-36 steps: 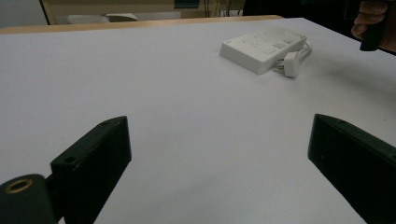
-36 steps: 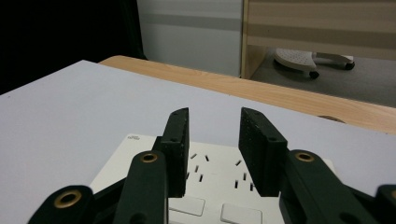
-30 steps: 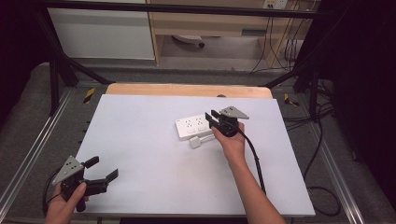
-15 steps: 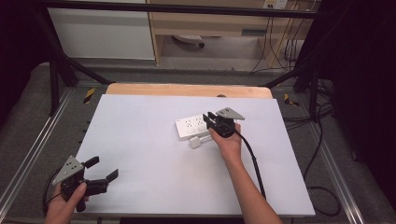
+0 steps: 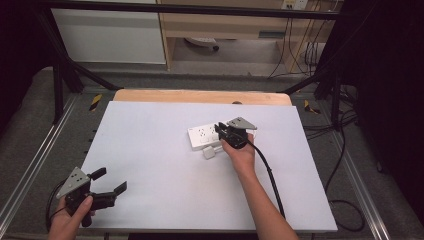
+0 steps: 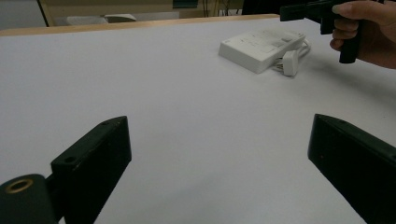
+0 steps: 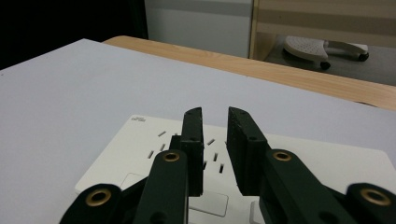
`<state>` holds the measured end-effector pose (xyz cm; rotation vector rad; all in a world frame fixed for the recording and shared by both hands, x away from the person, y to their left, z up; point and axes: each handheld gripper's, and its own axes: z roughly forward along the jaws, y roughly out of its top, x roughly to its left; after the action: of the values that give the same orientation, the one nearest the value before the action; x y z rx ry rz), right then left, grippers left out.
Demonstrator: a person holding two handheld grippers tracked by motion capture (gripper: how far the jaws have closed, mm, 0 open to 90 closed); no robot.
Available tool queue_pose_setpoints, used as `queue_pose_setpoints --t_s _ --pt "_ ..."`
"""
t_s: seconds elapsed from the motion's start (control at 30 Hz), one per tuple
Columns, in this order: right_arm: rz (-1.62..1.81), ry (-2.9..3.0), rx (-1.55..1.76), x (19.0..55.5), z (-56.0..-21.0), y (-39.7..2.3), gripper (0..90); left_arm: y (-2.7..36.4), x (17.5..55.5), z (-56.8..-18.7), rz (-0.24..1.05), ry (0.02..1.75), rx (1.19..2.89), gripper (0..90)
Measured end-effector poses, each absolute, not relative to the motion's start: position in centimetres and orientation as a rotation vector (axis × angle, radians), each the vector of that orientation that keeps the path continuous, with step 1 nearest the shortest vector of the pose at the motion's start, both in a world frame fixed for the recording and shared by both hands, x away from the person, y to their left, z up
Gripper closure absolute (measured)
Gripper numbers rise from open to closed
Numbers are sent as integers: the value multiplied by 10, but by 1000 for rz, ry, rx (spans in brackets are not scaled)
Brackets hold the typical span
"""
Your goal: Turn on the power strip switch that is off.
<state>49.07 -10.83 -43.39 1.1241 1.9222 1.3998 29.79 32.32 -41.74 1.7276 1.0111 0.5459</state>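
On table centre, flat white rect. power strip (image 5: 206, 136) w/ slotted sockets.

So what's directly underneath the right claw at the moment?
Under the right claw lies the white power strip, its socket slots visible in the right gripper view. Nothing sits between the narrowly parted jaws, which have just been closing. The strip's right end is covered by hand and claw.

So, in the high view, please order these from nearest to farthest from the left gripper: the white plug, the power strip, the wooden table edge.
From the left gripper:
1. White plug, just in front of the strip.
2. Power strip, under the right gripper.
3. Wooden table edge, at the far side.
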Motion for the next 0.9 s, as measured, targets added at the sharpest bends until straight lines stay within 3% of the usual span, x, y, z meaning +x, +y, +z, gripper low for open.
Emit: queue_pose_setpoints --t_s 0.9 --pt "1392 1970 1115 492 -449 -94 816 323 298 -417 546 1008 1731 62"
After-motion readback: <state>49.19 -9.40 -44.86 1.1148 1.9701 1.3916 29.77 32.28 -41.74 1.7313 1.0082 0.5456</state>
